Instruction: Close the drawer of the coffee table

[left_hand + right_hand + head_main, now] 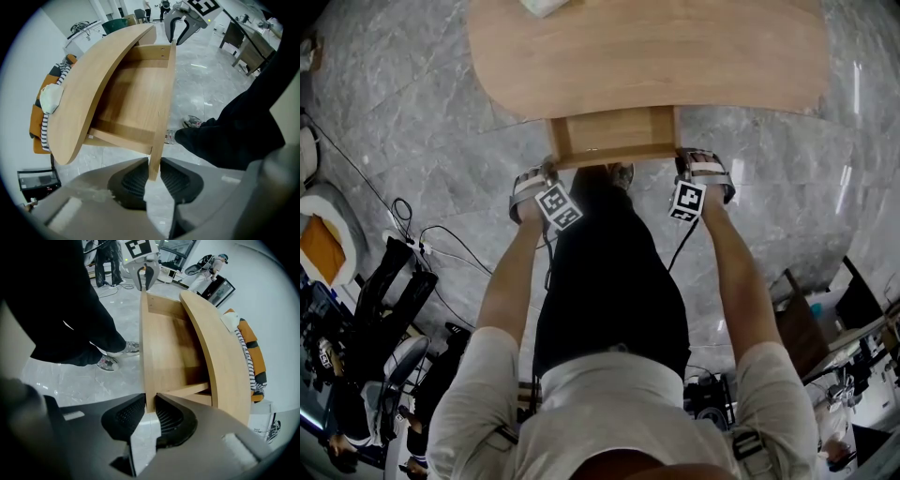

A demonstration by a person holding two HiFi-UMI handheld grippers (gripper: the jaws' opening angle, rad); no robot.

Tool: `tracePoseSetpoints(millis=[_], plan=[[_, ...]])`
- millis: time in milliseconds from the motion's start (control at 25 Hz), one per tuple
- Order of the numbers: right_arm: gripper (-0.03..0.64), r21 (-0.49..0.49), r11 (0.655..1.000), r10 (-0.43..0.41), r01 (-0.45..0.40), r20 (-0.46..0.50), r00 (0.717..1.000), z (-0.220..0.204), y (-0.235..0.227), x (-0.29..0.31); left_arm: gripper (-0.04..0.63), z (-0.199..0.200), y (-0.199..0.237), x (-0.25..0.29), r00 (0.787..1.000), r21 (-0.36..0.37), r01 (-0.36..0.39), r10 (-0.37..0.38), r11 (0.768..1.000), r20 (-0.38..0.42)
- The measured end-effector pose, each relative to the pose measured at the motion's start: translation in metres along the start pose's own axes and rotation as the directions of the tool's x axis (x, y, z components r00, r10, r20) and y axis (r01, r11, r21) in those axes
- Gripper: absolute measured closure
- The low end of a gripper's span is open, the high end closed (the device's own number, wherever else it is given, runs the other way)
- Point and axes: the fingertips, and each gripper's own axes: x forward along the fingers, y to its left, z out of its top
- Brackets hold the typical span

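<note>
Light-wood open drawer (614, 131) sticks out from the near edge of the light-wood oval coffee-table counter (675, 56), over grey marble floor (441, 122). Left gripper (549, 171) points steeply down at the left end of the drawer's front panel, fingers (131, 180) narrow, clamped on the panel edge. Right gripper (686, 159) does the same at the right end, fingers (173, 420) pinching the panel from both sides.

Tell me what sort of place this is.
Likely a lab or office workspace: grey stone floor, a lone wooden coffee table with its drawer open, loose cables and work desks around.
</note>
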Motion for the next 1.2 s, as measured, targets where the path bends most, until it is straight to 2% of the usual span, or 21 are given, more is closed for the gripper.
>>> tracePoseSetpoints(millis=[1200], plan=[[0.534,0.005,0.999,-0.032,0.032,-0.002,0.999,0.002,-0.038,-0.002,0.491,0.008,0.033,-0.006,1.0,-0.019,-0.015,0.015,1.0,0.005]])
